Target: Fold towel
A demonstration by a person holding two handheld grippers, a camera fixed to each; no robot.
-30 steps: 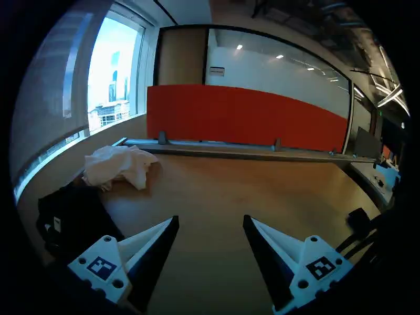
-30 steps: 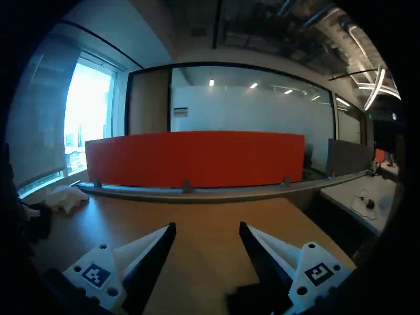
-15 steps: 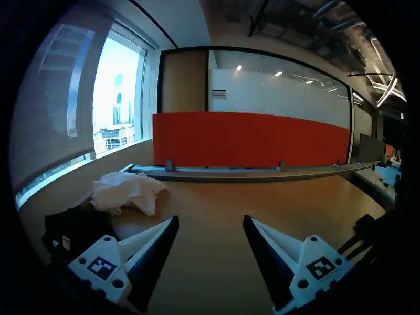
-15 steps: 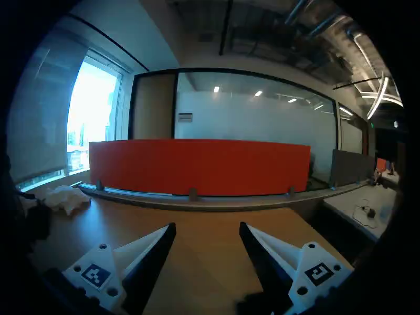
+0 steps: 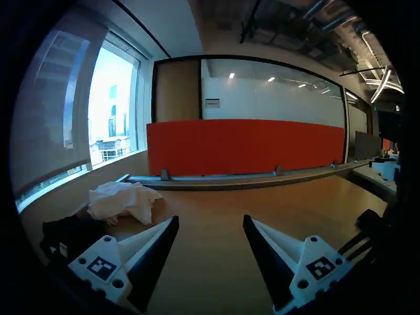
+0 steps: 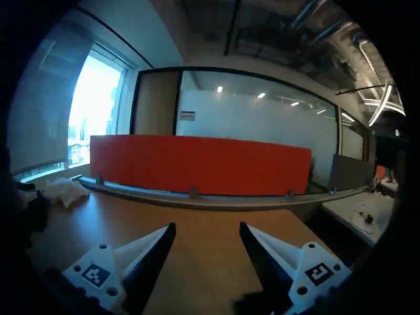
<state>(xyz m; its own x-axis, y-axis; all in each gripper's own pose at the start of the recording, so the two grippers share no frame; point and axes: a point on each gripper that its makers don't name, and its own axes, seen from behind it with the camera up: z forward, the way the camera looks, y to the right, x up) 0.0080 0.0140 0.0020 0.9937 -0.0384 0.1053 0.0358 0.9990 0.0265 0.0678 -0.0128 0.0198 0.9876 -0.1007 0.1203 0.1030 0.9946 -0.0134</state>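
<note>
Left gripper [image 5: 210, 217] has tilted up and levelled, jaws apart, empty; right gripper [image 6: 207, 224] is spread too. The crumpled towel [image 5: 123, 202] lies far-left on the table [image 5: 273, 202], beside something dark [image 5: 71, 236], perhaps a bag. No approach yet.

Ahead of us the wooden table [image 5: 226, 210] lies bare through its middle and right, so we have open room to pass straight forward over it. On the left side 2 things stand in the way: a crumpled white towel [image 5: 123, 200] farther off and a dark bundle [image 5: 71, 236] nearer, just beside it. A red partition [image 5: 247, 146] on a metal rail [image 5: 220, 181] closes the table's far edge.
</note>
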